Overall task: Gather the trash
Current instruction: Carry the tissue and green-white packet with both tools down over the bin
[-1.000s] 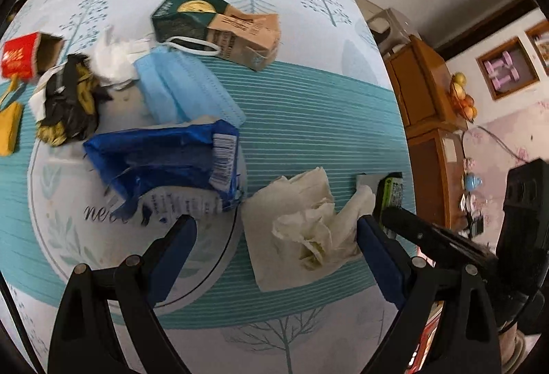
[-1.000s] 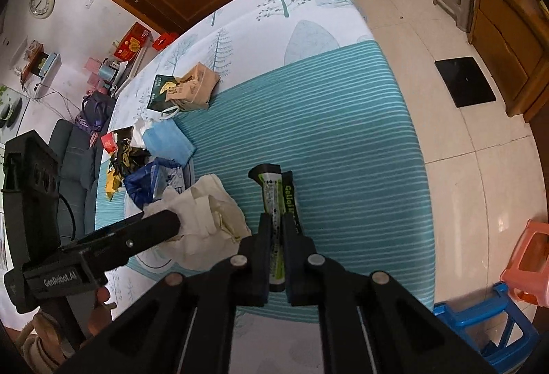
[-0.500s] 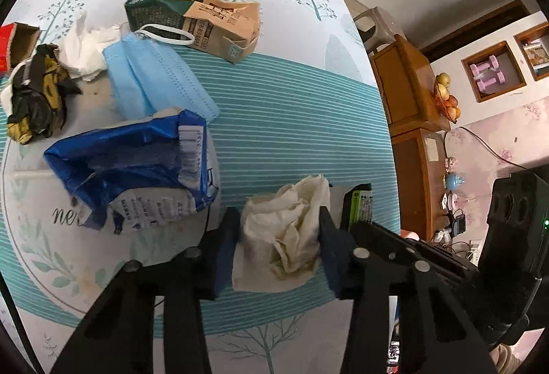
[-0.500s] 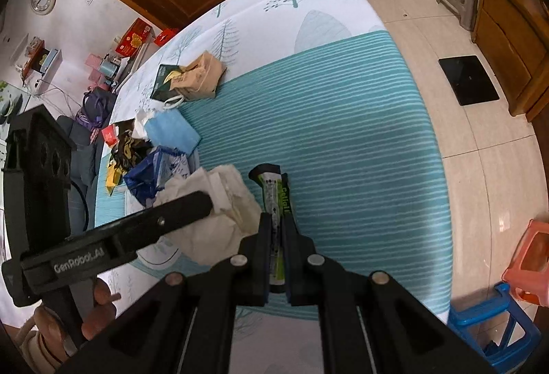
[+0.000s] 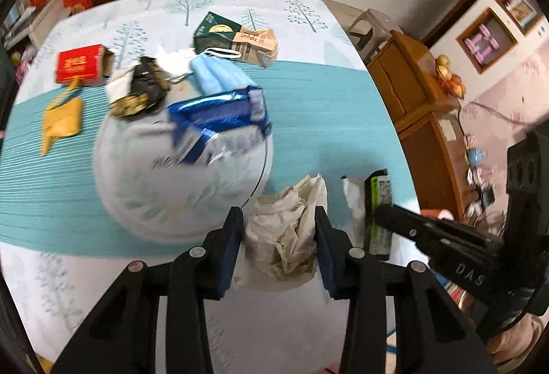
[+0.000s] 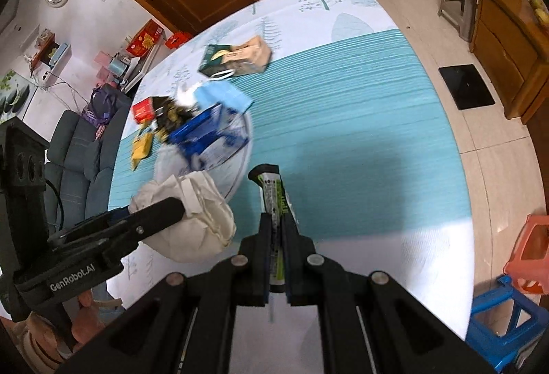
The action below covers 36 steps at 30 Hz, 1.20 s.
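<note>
Left wrist view: my left hand-held gripper was clamped on the crumpled white tissue, its two blue pads pressed against either side of the wad near my edge of the tabletop. Whether the tissue rested on the cloth or hung just off it, I could not tell. Just to its right, my right hand-held gripper was closed narrowly on the green and black wrapper, which stuck out forward between the fingers; in the left view that same wrapper lay just beside the tissue, with the other tool's black arm crossing over its near end.

Beyond my grippers sat the round pale placemat on the teal striped cloth. On its far side lay the blue foil packet, blurred in both views. Behind it rested the light blue face mask, and touching that on the left was a black and gold wrapper with a scrap of white paper near it. Further left I saw the yellow sachet and, behind it, the small red box. Farthest back on the tree-printed part of the cloth stood the dark green and brown carton, lying on its side.
</note>
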{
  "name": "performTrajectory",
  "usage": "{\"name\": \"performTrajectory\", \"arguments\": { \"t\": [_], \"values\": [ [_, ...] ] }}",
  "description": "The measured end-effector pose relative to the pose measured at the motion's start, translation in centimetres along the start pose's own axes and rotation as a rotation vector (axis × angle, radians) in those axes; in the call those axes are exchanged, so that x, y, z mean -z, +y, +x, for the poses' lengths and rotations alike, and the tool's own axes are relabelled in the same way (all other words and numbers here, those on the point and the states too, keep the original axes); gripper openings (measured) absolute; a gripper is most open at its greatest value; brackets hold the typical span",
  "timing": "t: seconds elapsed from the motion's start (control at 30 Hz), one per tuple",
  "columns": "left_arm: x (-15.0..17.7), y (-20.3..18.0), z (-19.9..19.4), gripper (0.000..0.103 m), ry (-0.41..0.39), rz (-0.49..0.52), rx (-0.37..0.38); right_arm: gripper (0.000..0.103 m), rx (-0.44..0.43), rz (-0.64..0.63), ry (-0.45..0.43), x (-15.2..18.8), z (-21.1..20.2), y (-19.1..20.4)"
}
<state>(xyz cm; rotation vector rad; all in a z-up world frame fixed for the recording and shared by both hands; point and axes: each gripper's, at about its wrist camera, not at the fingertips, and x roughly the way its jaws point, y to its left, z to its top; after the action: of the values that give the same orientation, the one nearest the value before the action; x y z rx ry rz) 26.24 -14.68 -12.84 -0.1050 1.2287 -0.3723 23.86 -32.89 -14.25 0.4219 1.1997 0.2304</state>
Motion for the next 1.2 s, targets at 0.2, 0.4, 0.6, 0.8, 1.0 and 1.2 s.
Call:
{"name": "performTrajectory", "arguments": {
  "t": [0.2,0.4,0.6,0.8,1.0,1.2],
  "values": [
    [6.2,1.4,-5.6,0.039,-0.016,0.106,-0.001,0.005,0.024,0.052,-0.083,6.3,-3.4,4.1],
    [13.2,3.2,-10.1,0.039,-0.041,0.208,-0.004,0.005,0.039,0.098,-0.164,14.3,-6.2,9.0],
    [19.5,5.0,-12.3,0.039,-0.038,0.253,-0.006,0.005,0.056,0.125,-0.154,21.9,-6.5,12.2],
    [25.3,5.9,-12.4,0.039,-0.028,0.261,-0.022,0.005,0.084,0.167,-0.067,28.2,-5.5,12.7],
    [29.4,7.0,-8.5,0.04,0.05,0.186,-0.022,0.005,0.115,0.184,0.021,33.1,-2.9,10.8],
    [33.2,8.3,-1.2,0.043,0.085,0.134,-0.053,0.005,0.11,0.238,0.092,36.2,3.4,5.6]
  ]
}}
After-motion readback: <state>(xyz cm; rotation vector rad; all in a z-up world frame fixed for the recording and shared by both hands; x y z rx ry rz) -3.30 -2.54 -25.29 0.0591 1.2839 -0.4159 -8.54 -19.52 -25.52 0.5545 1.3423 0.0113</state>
